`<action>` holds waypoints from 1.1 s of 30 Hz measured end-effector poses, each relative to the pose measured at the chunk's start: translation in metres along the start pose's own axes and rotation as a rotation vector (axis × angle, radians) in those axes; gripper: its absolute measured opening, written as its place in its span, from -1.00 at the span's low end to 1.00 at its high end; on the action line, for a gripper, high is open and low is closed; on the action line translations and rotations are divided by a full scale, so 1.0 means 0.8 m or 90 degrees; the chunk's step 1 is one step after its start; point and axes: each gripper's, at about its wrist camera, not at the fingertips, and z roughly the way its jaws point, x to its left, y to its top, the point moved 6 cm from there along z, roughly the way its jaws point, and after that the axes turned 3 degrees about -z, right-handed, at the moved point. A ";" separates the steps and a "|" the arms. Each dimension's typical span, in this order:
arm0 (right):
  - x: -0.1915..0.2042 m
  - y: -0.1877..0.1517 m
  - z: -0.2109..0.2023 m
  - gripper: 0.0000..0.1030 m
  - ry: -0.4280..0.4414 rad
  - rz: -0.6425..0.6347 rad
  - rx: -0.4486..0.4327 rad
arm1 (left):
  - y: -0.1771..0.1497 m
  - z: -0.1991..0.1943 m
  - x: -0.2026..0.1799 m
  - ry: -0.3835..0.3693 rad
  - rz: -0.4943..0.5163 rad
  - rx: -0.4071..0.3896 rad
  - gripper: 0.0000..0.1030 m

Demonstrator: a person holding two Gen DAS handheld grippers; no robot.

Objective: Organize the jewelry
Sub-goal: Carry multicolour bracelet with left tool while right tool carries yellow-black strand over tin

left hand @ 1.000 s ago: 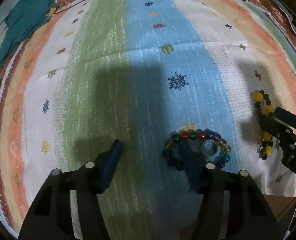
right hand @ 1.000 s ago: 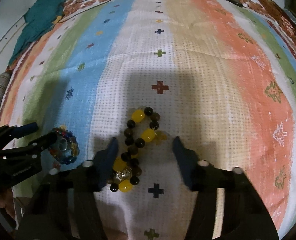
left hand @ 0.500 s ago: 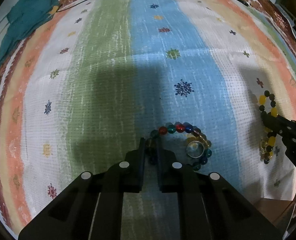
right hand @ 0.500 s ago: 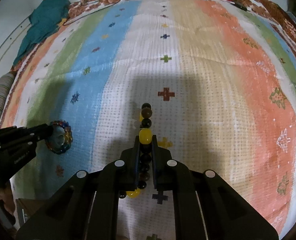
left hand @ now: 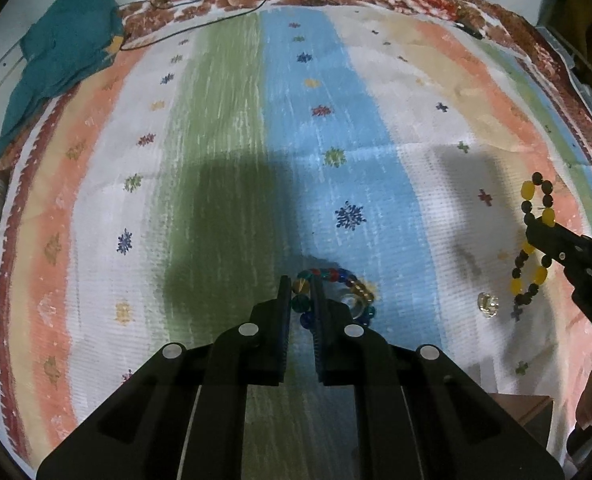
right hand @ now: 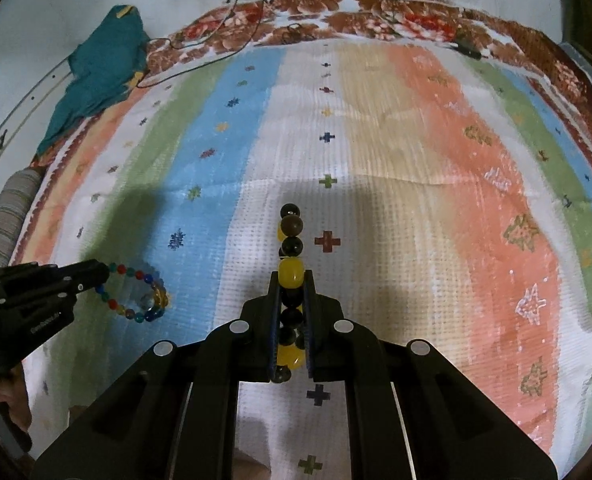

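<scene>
Both tongs have closed and lifted: left gripper (left hand: pixel 300 295) clamps the multicoloured bead bracelet (left hand: pixel 335 280), right gripper (right hand: pixel 292 296) the yellow-and-black bracelet (right hand: pixel 290 248). Placement remains; a ring (left hand: pixel 488 304) lies between them.

My left gripper (left hand: pixel 300 300) covers part of the multicoloured glass-bead bracelet (left hand: pixel 337 274), so I cannot see where the pads meet the beads. A small clear ring (left hand: pixel 353 305) beside it is half hidden behind my right finger. In my right gripper (right hand: pixel 292 312) the yellow-and-dark bead bracelet (right hand: pixel 291 232) is seen edge-on, its far strand hidden. The teal cloth (left hand: pixel 60 60) is cut by the frame's edge.
</scene>
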 end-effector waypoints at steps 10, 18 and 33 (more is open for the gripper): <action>0.003 -0.003 -0.013 -0.79 -0.005 -0.008 -0.014 | 0.002 -0.032 -0.016 -0.015 0.019 -0.029 -0.82; 0.005 -0.007 -0.024 -0.79 -0.005 -0.008 -0.019 | 0.001 -0.054 -0.022 -0.020 0.031 -0.055 -0.82; 0.014 -0.020 -0.068 -0.79 -0.042 -0.049 -0.052 | -0.006 -0.094 -0.030 -0.030 0.021 -0.104 -0.82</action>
